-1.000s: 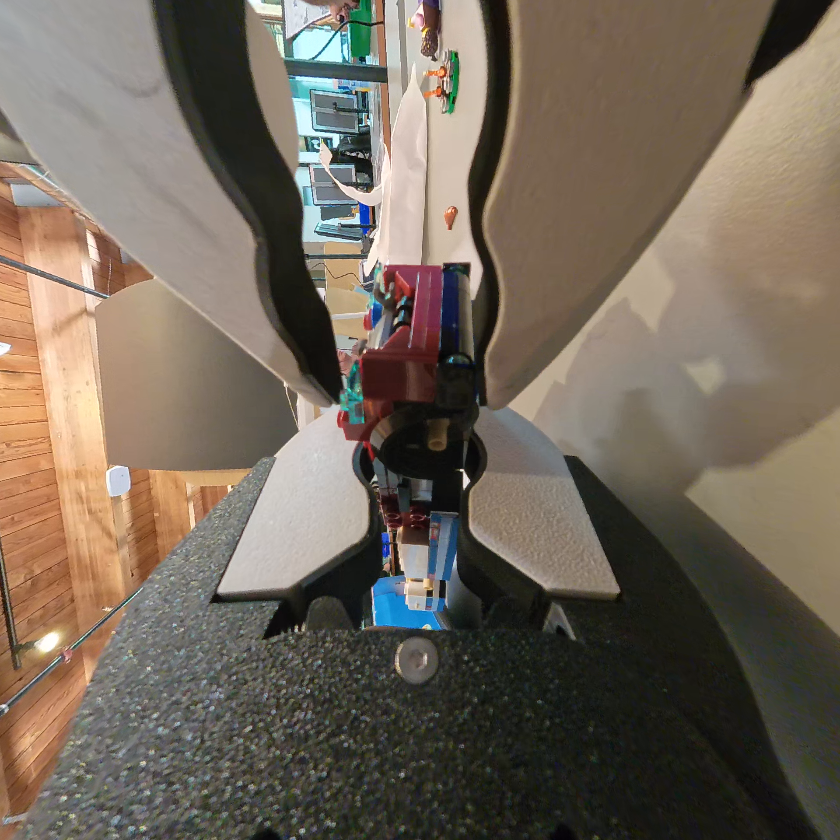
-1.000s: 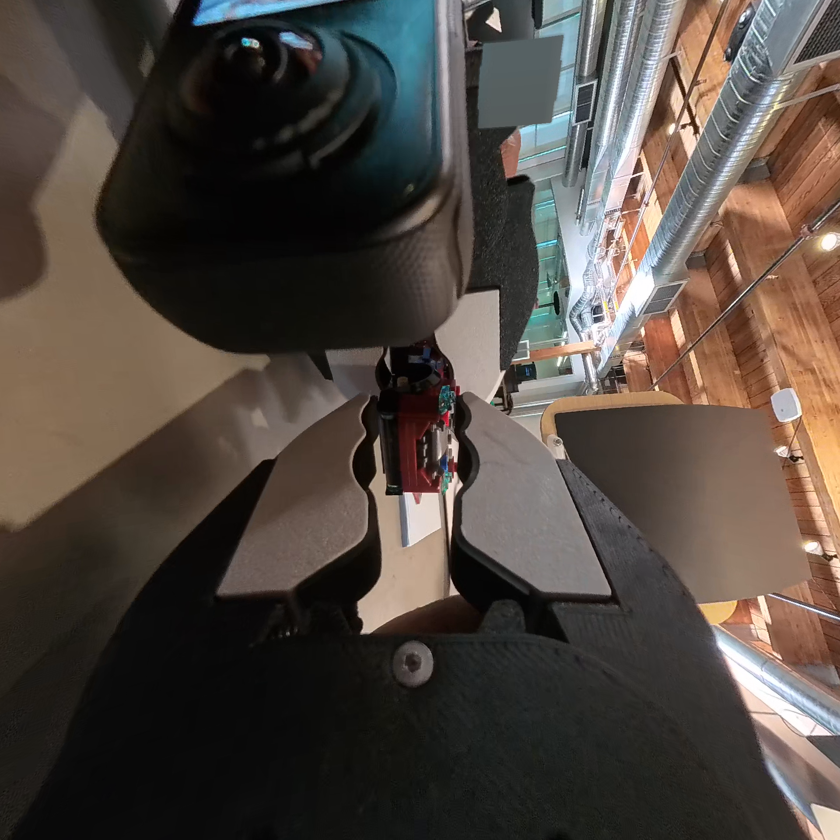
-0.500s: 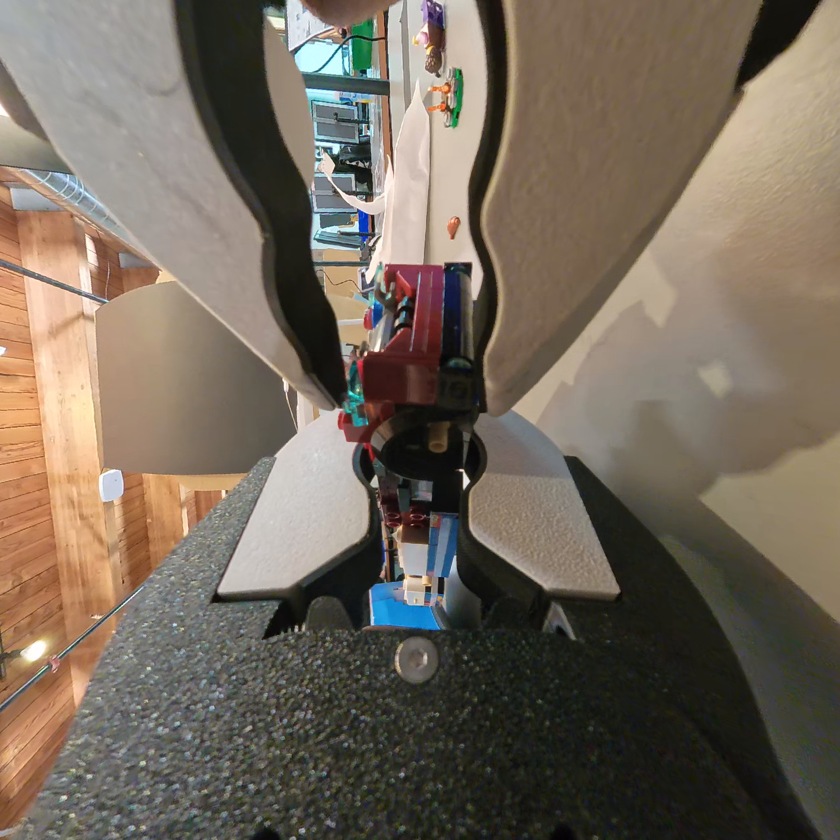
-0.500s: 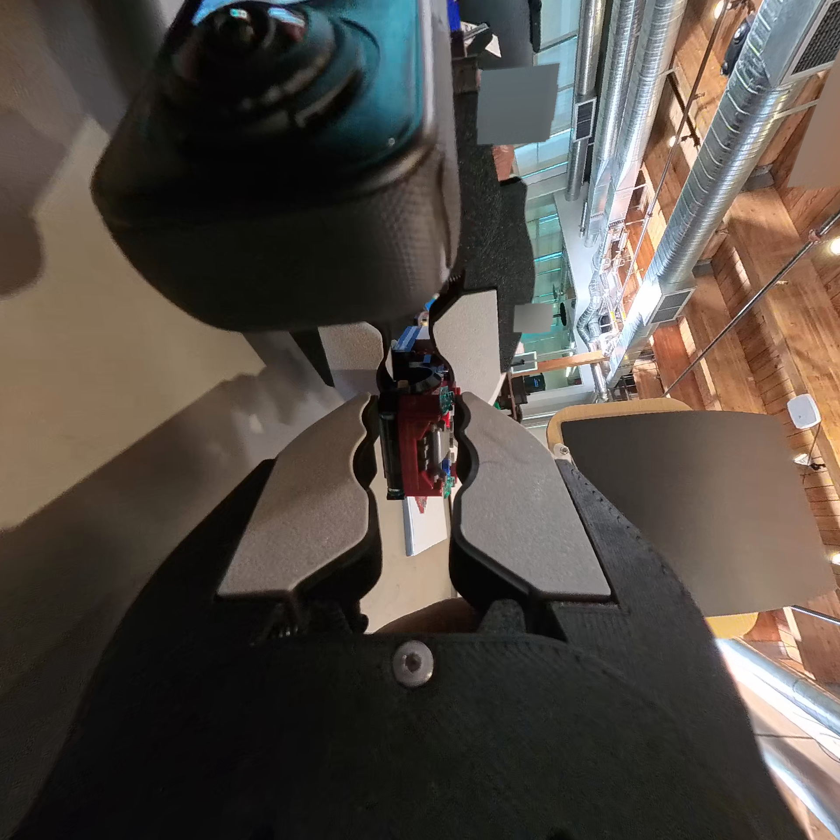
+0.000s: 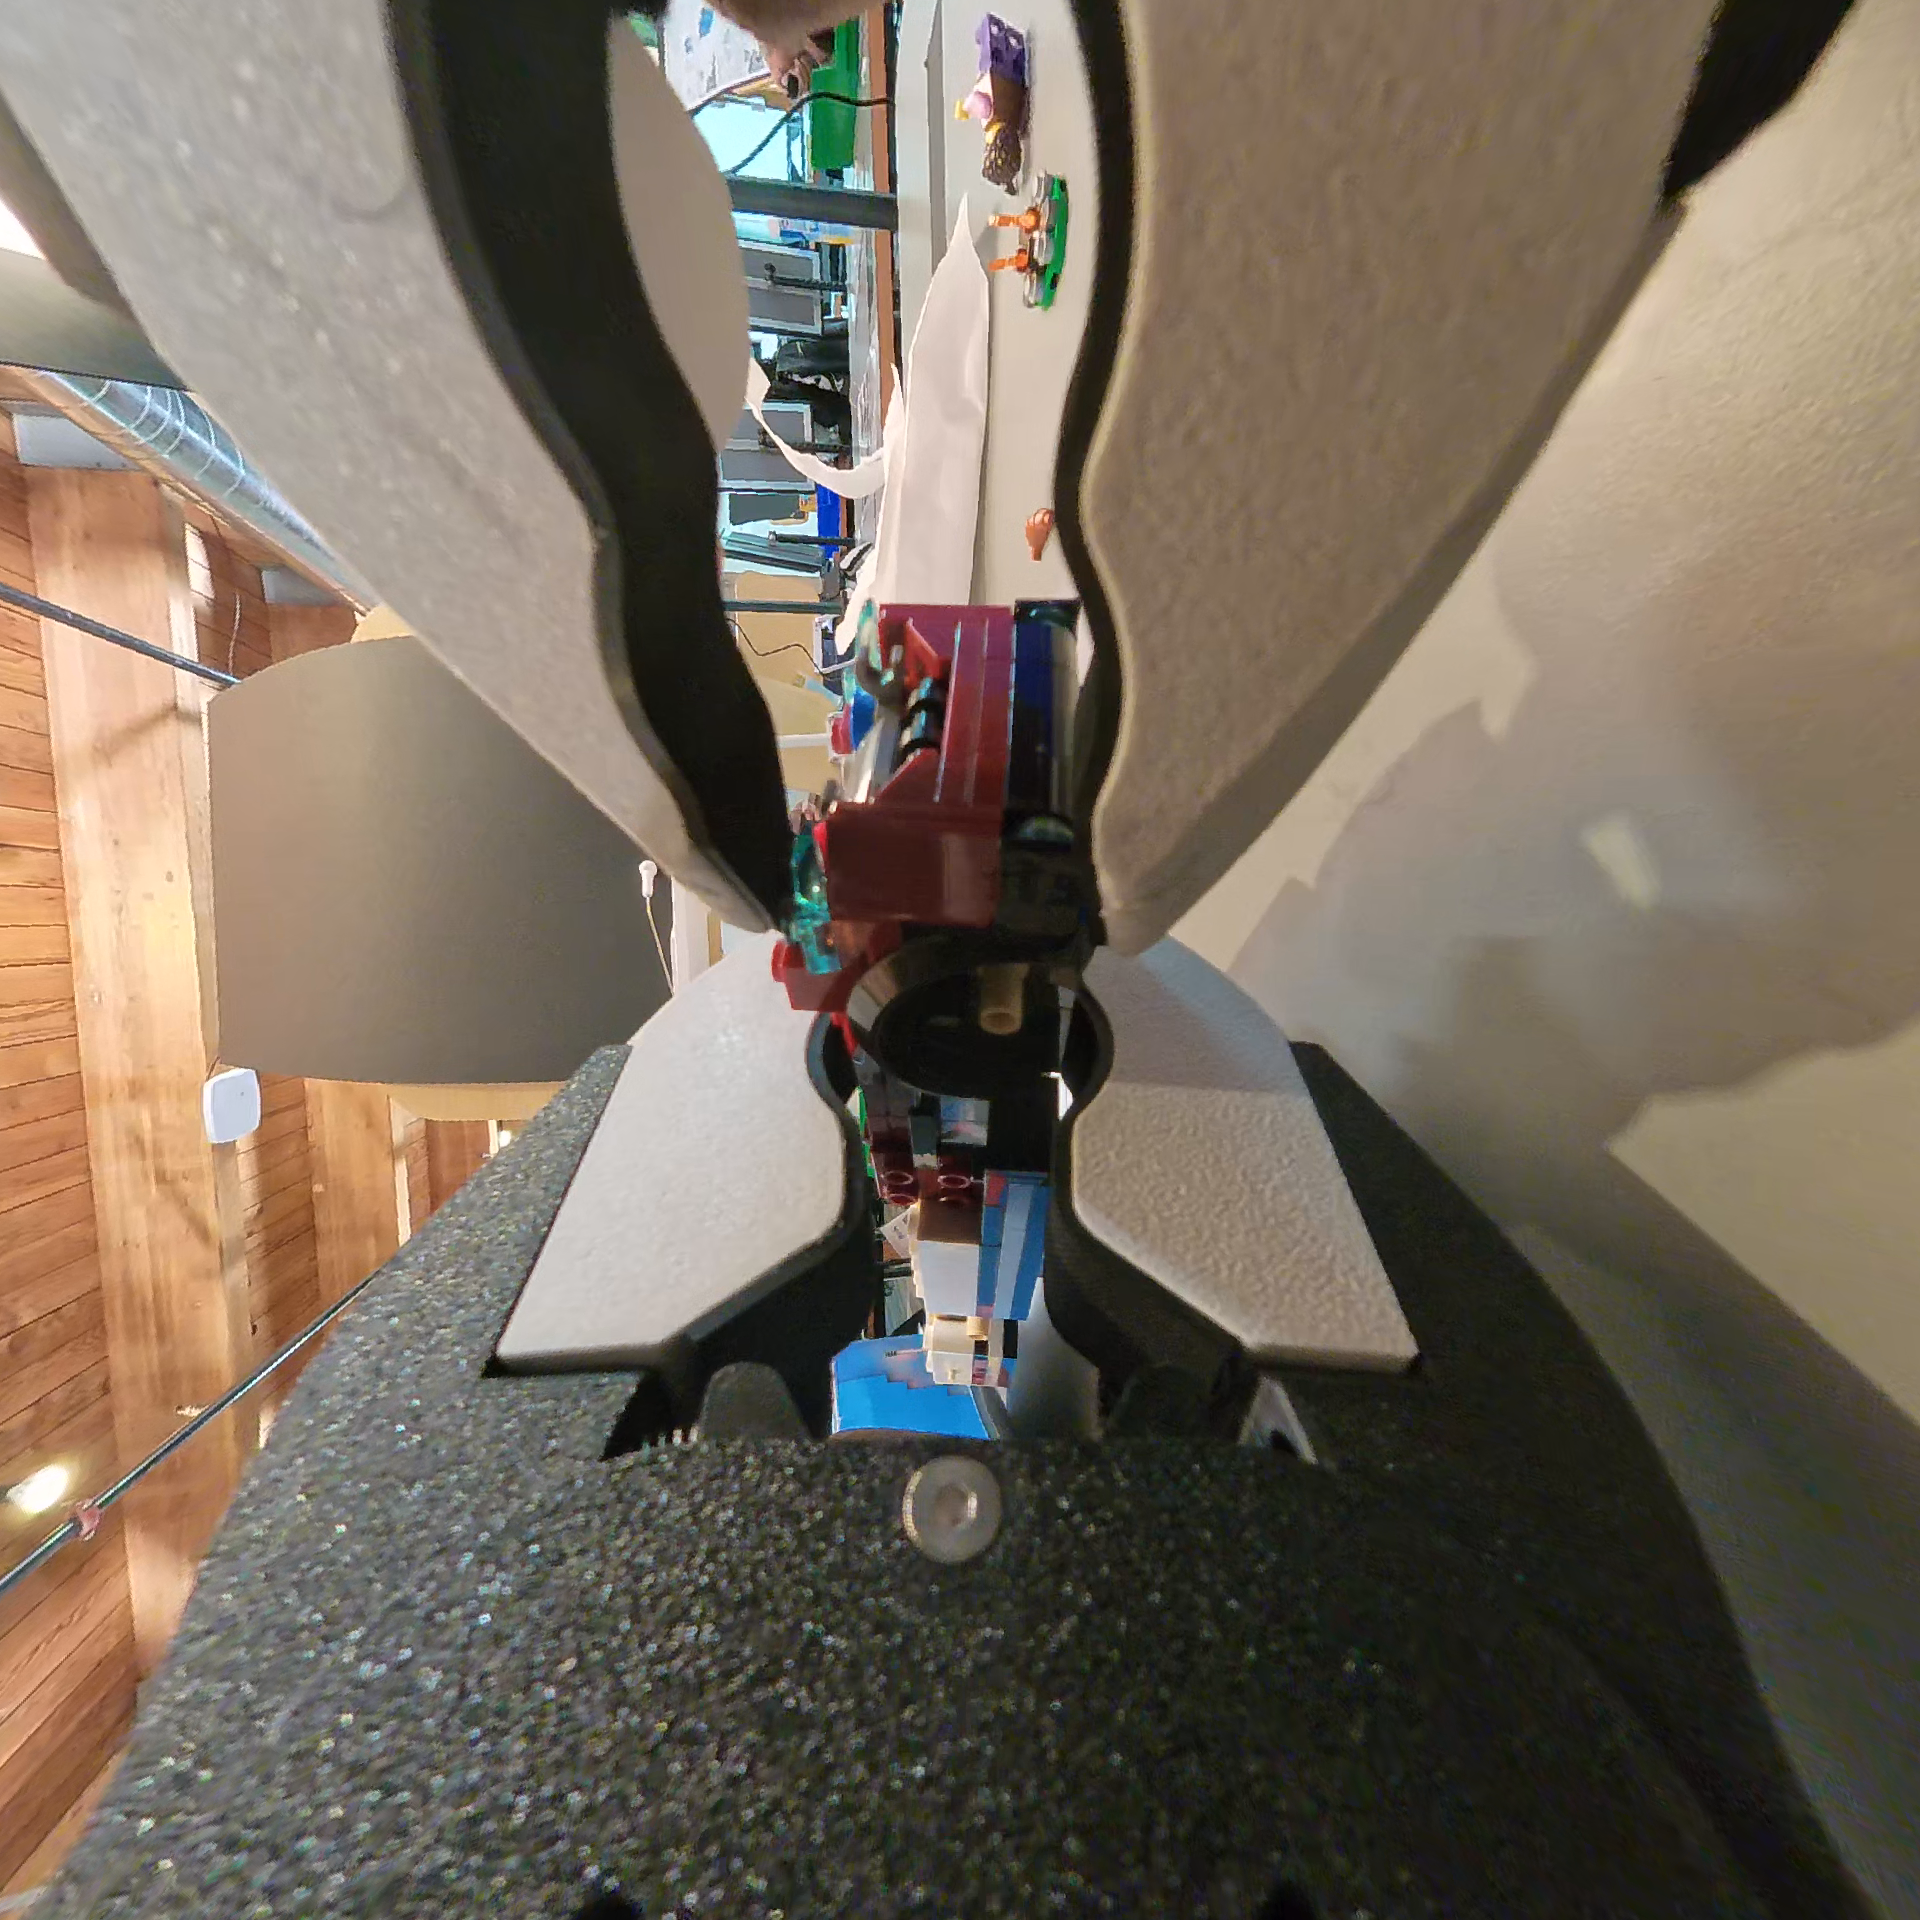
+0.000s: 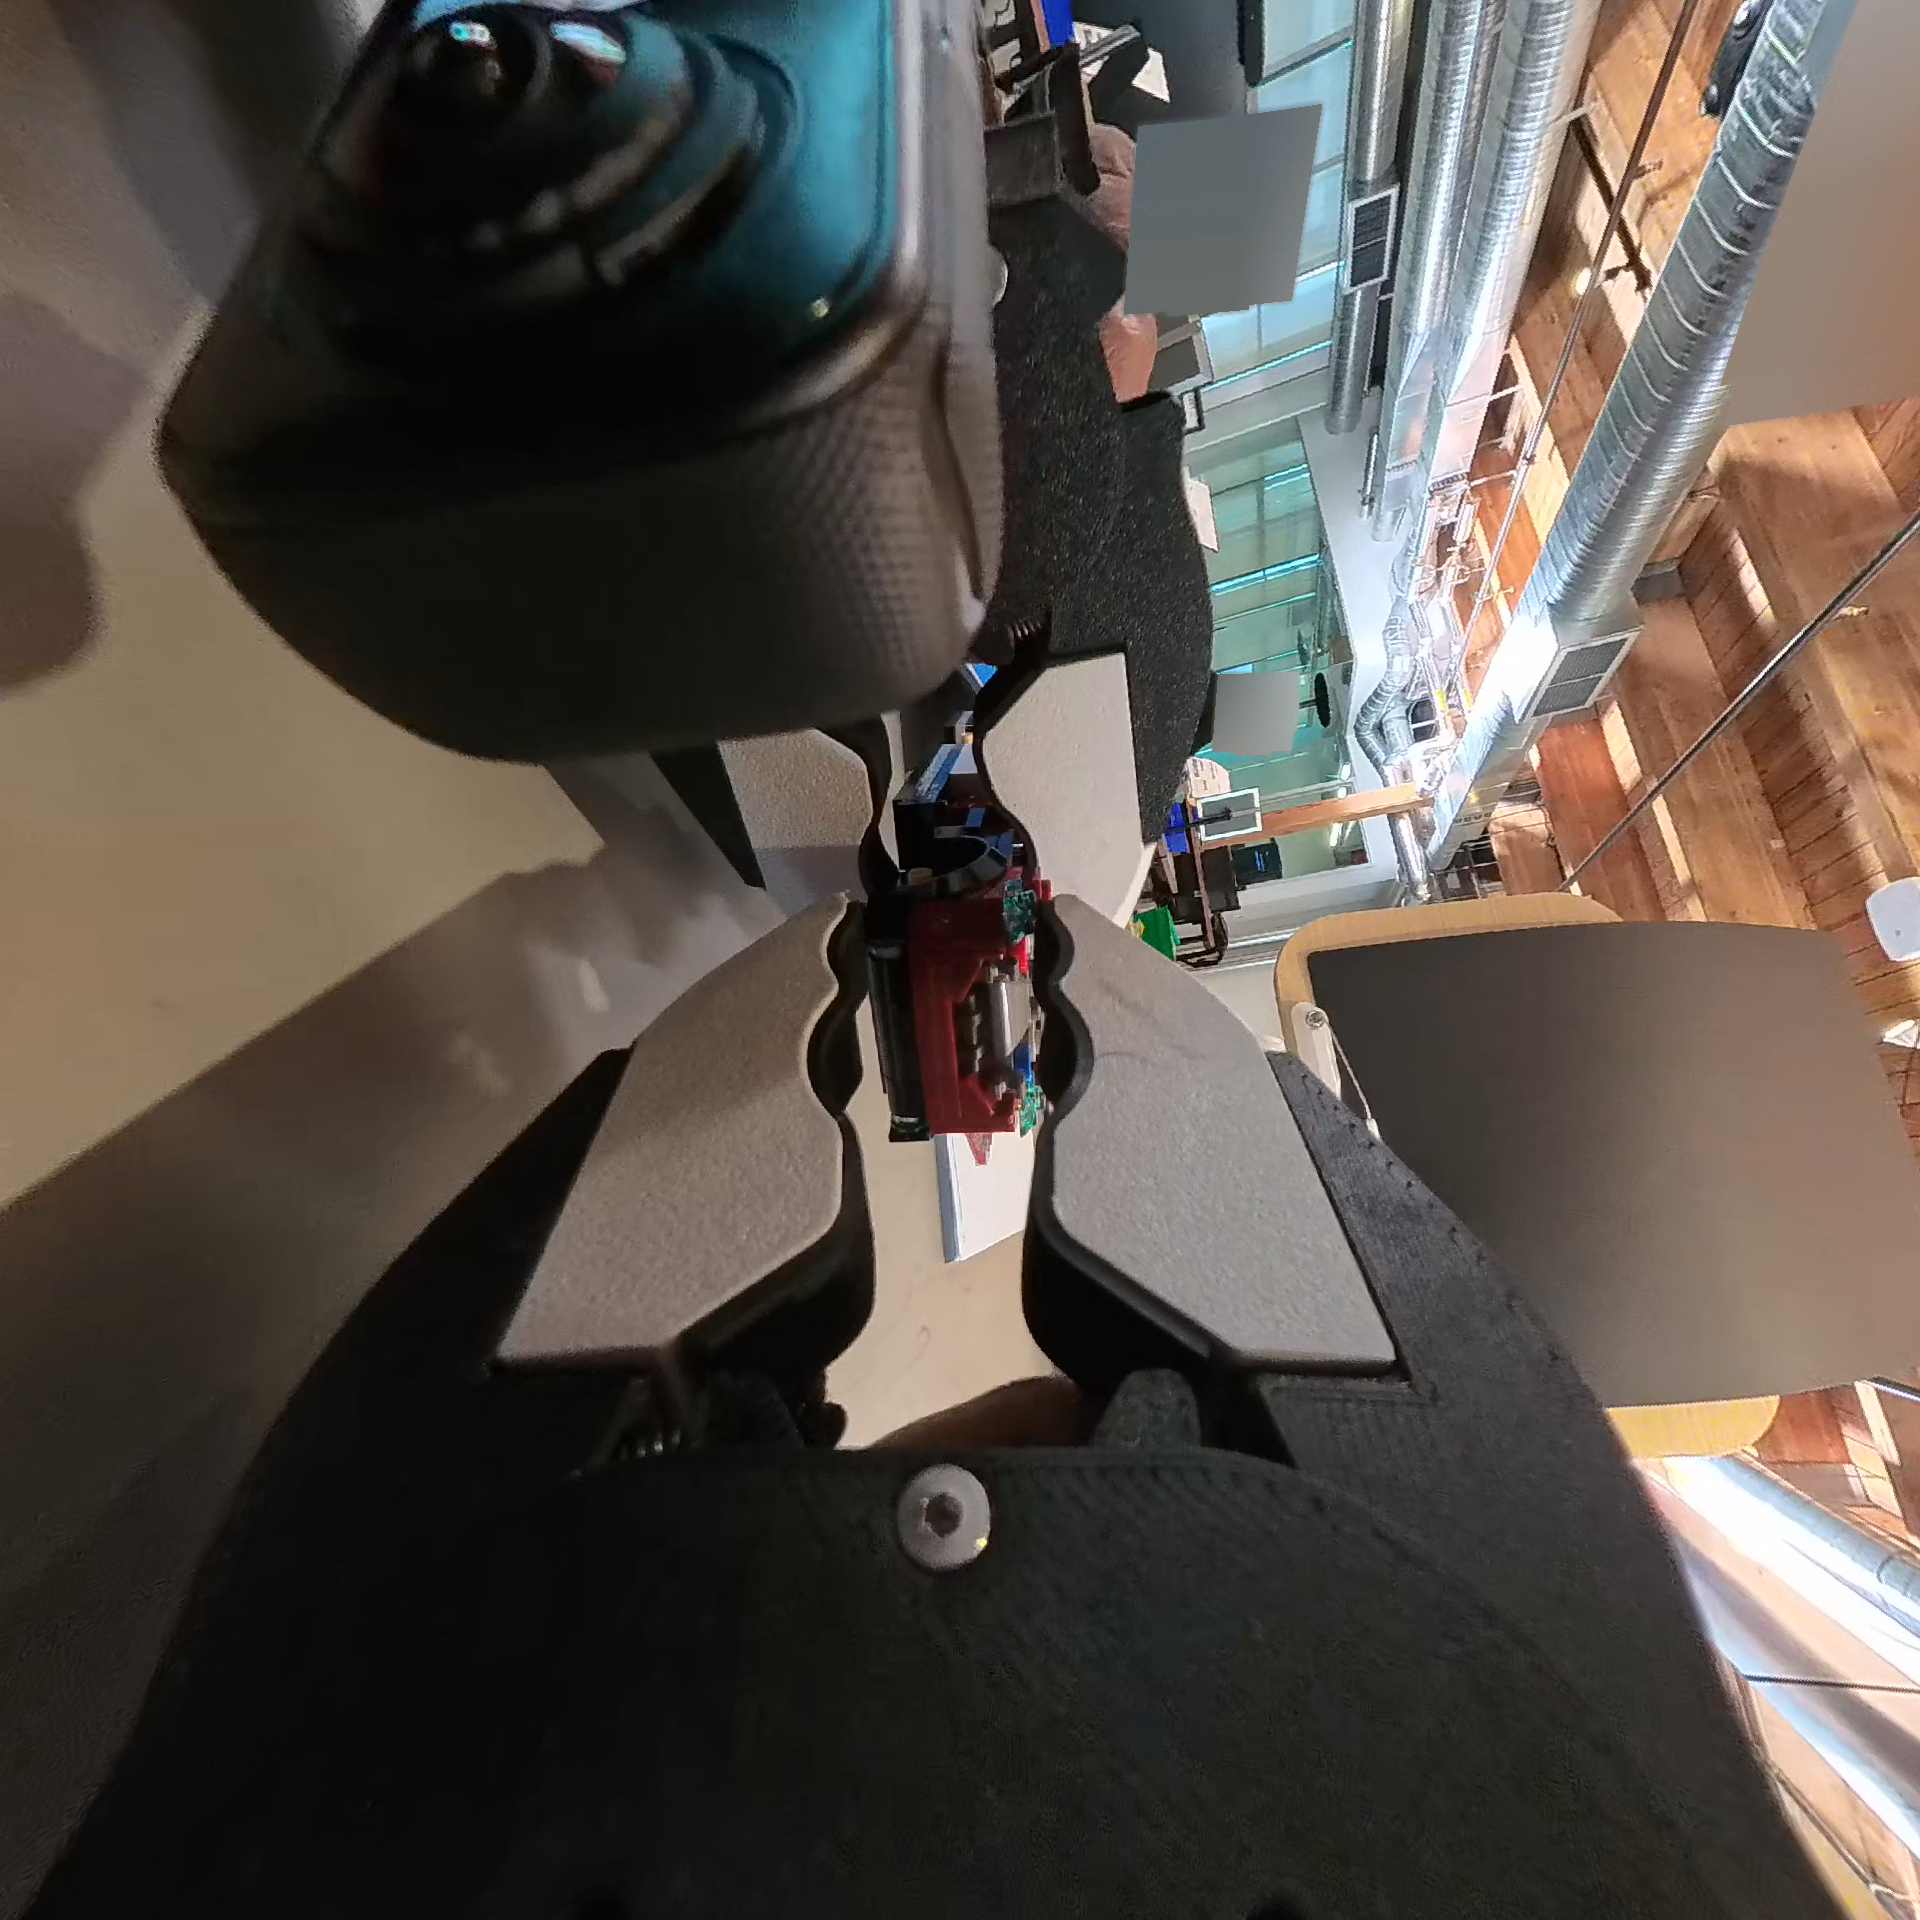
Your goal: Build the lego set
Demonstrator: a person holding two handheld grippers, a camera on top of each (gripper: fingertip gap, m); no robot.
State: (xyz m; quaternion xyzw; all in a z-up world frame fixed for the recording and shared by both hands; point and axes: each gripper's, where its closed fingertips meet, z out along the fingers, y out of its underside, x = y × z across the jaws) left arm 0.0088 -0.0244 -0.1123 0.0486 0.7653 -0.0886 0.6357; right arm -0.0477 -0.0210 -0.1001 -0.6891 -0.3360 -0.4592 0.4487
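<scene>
Above the worktop (image 5: 1766, 520), left gripper (image 5: 951, 1049) and right gripper (image 6: 940, 997) both clamp one brick model (image 5: 925, 821); keep squeeze even, avoid twisting.

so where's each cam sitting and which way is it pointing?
Left wrist view: on the left tongs, looking along their fingers at a dark red brick model that they clamp; the right tongs' fingers reach in from the top.
Right wrist view: on the right tongs, facing the other way, gripping the same model; the left tongs and their camera fill the top.
Shared: the model, held from opposite ends, and both tongs.
</scene>
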